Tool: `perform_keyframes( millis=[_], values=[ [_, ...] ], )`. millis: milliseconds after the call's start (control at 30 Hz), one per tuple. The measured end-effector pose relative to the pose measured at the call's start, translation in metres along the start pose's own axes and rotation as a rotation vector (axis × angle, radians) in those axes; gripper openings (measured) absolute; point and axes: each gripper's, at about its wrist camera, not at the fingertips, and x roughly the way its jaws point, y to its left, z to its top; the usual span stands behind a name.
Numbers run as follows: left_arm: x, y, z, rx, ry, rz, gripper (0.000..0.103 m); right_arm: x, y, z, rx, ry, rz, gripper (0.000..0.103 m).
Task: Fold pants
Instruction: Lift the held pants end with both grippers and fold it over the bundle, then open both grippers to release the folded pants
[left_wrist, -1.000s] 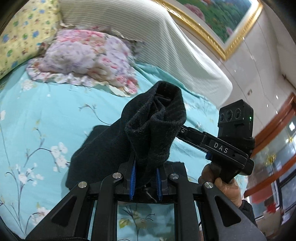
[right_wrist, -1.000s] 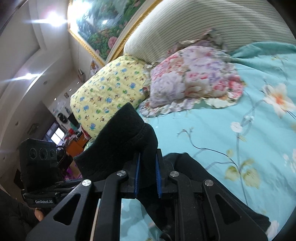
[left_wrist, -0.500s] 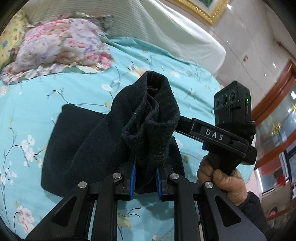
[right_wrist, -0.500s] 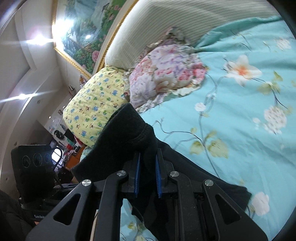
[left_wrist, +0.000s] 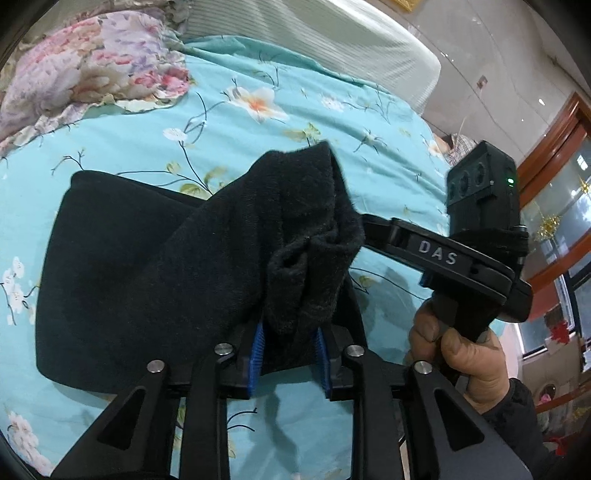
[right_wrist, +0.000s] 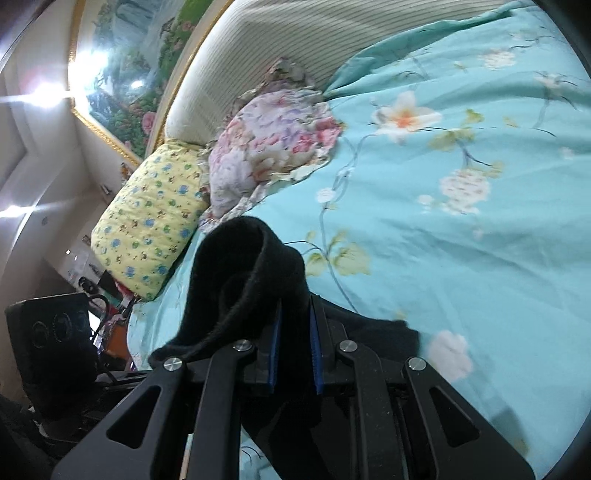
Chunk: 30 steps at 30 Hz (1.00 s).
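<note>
The black pants lie partly on the turquoise flowered bedsheet, one end lifted. My left gripper is shut on a bunched black edge of the pants, which rises above the blue pads. My right gripper is shut on another bunched edge of the pants. In the left wrist view the right gripper's body and the hand holding it are at the right, its fingers hidden behind the cloth.
A pink flowered pillow and a yellow patterned pillow lie at the head of the bed by the striped headboard. A framed painting hangs above. The left gripper's camera block shows at lower left.
Both grippers have moved with the pants edge away from the pillows across the bed. More of the pants now lies flat on the sheet. Both stay shut on the cloth.
</note>
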Motion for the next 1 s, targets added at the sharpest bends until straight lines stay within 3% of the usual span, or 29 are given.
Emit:
perform_keyframes(
  millis=[100,167,200,267,300,333,533,700,1000],
  values=[
    [0.002,0.0,0.0,0.007,0.011,-0.025,0.037,-0.015,-0.003,-0.004,0.007,-0.041,-0.07,0.016],
    [0.001,0.0,0.0,0.003,0.015,-0.068,0.055,-0.026,-0.006,-0.006,0.029,-0.069,-0.105,0.016],
    [-0.001,0.0,0.0,0.0,0.013,-0.091,0.057,-0.031,-0.008,-0.008,0.044,-0.084,-0.118,0.02],
    [-0.005,-0.002,0.001,0.01,0.0,-0.118,0.058,-0.041,-0.011,-0.01,0.077,-0.108,-0.163,0.042],
    [-0.008,-0.003,0.001,0.017,-0.008,-0.124,0.06,-0.045,-0.012,-0.011,0.093,-0.119,-0.189,0.061],
    [-0.011,-0.004,0.001,0.021,-0.015,-0.127,0.061,-0.051,-0.014,-0.013,0.11,-0.139,-0.196,0.067],
    [-0.025,0.006,0.004,-0.002,-0.045,-0.139,0.063,-0.065,-0.006,-0.02,0.131,-0.171,-0.178,0.073],
    [-0.036,0.022,0.005,-0.038,-0.071,-0.107,0.067,-0.06,0.008,-0.023,0.12,-0.158,-0.189,0.079],
    [-0.053,0.066,0.006,-0.141,-0.112,-0.077,0.068,-0.045,0.038,-0.029,0.052,-0.104,-0.291,0.088]
  ],
)
